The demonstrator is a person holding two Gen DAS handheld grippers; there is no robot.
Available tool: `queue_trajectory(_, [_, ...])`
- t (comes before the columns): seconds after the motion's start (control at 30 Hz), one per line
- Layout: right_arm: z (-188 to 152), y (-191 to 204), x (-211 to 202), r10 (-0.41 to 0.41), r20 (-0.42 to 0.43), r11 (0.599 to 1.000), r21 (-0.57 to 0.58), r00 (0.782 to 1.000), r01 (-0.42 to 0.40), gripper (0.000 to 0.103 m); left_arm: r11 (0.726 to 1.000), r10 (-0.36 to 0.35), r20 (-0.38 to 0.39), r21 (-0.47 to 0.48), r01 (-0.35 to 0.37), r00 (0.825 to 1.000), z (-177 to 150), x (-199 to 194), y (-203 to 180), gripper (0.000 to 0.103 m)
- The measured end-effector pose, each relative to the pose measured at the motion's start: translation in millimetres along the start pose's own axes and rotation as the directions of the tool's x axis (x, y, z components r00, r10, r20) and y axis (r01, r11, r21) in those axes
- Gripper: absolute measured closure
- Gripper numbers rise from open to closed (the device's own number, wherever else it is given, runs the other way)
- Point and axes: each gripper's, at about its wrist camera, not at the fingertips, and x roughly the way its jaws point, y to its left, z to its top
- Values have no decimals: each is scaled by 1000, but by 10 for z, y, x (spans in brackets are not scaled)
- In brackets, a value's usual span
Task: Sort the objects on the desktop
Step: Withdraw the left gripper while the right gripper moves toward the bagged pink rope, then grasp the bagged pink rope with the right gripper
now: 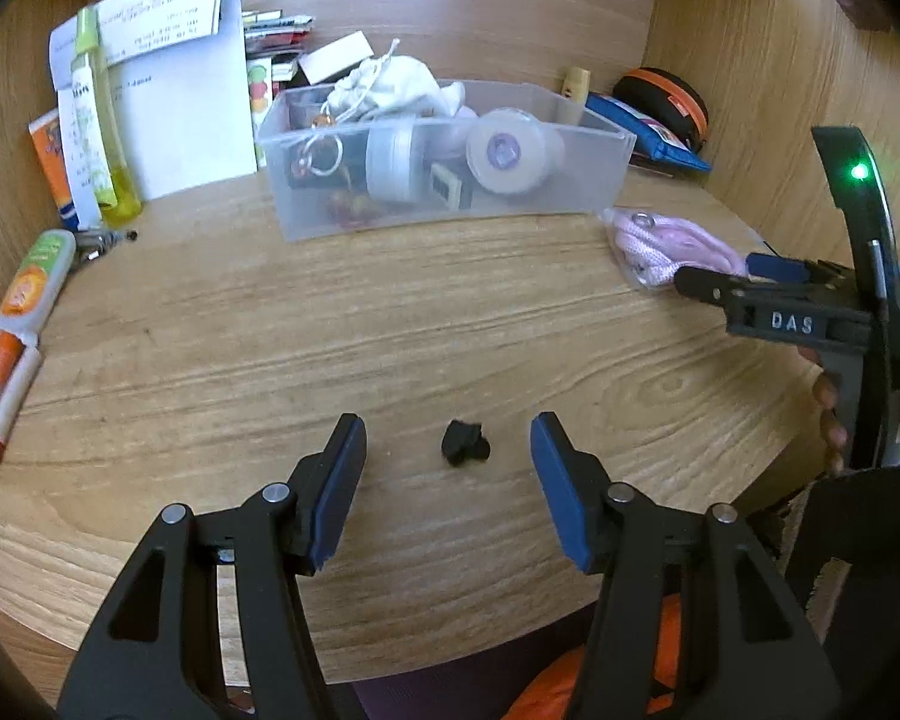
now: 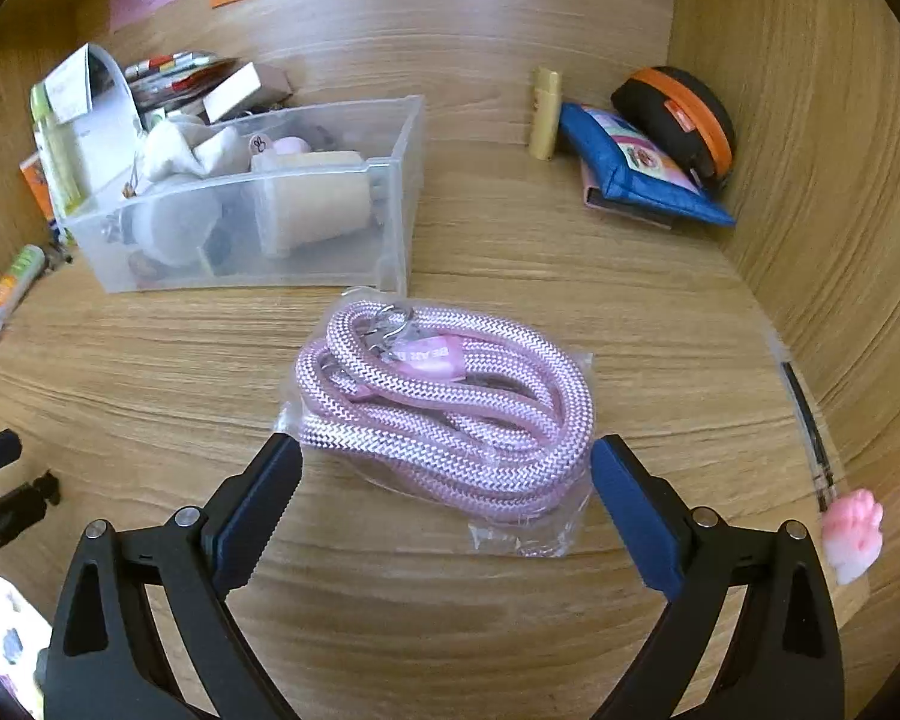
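Starting at the left of the clear bin (image 1: 450, 222), your landmark here, you have tubes and papers stacked against the wall, none of them in play. In front of the bin, towards you on the bare wood of the desk (image 1: 390, 330), sits a small black piece (image 1: 463, 443), and your left gripper (image 1: 448, 450) hangs right over it, jaws spread with the piece between the pads but apart from both. It looks light, hard and tiny, so it may skitter; close on its chunky body, low and slowly.

Moving right of the bin's front corner, there's the pink rope (image 2: 444, 402), coiled inside a clear plastic bag. Your right gripper (image 2: 447, 468) is released too, its blue pads straddling the near edge of the coil; nothing is pinched yet. That bundle looks soft and springy, and the wrapper looks slippery, so I'd take hold across two or three strands together instead of the loose film at the corner.

Further right of the bin, against the back wall, lie a blue pouch (image 2: 642, 174) and a black and orange case (image 2: 675, 114), well clear of both claws.
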Motion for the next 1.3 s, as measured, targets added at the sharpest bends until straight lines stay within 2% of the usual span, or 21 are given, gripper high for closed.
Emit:
queue_trajectory(0.07, [28, -35, -35, 2, 8, 1000, 10, 1000, -2, 7, 1000, -7, -5, 7, 7, 1000, -12, 23, -3, 48])
queue_trajectory(0.1, [48, -66, -47, 15, 5, 1000, 14, 1000, -15, 7, 1000, -7, -2, 12, 7, 1000, -23, 26, -20, 53])
queue_trajectory(0.23, [117, -269, -70, 47, -9, 997, 67, 999, -46, 7, 999, -4, 2, 54, 4, 1000, -35, 63, -85, 65])
queue_trajectory(0.37, [164, -440, -24, 48, -32, 995, 84, 998, -45, 7, 997, 10, 16, 72, -11, 1000, -22, 92, -109, 87])
queue_trajectory(0.47, [182, -546, -19, 40, -28, 995, 92, 999, -37, 7, 998, 1, 20, 58, -2, 1000, -15, 94, -71, 88])
queue_trajectory(0.53, [200, -612, -29, 40, -17, 995, 96, 999, -38, 7, 998, 19, 19, 58, -20, 1000, -1, 97, -70, 88])
queue_trajectory(0.73, [233, -730, -14, -11, 1, 999, 43, 1000, 11, 7, 999, -17, 13, 34, 17, 1000, 312, 236, -100, 88])
queue_trajectory(0.8, [227, -741, -11, 35, -15, 999, 17, 999, -35, 7, 999, -43, -8, 24, 43, 999, 462, 377, -141, 88])
queue_trajectory(0.9, [195, -692, -53, 151, -24, 988, -39, 988, -152, 7, 996, -89, -43, 26, 90, 995, 639, 578, -241, 88])
queue_trajectory(0.97, [183, -603, -76, 187, -28, 977, -98, 982, -188, 7, 994, -96, -56, 45, 99, 994, 734, 677, -329, 88])
queue_trajectory(1.17, [127, -471, -31, 241, -74, 948, -194, 968, -251, 7, 981, -79, -116, 166, 98, 990, 944, 1000, -627, 88])
queue_trajectory(1.3, [92, -397, 11, 209, -91, 937, -265, 974, -226, 7, 965, -64, -129, 244, 94, 990, 1002, 1103, -769, 89])
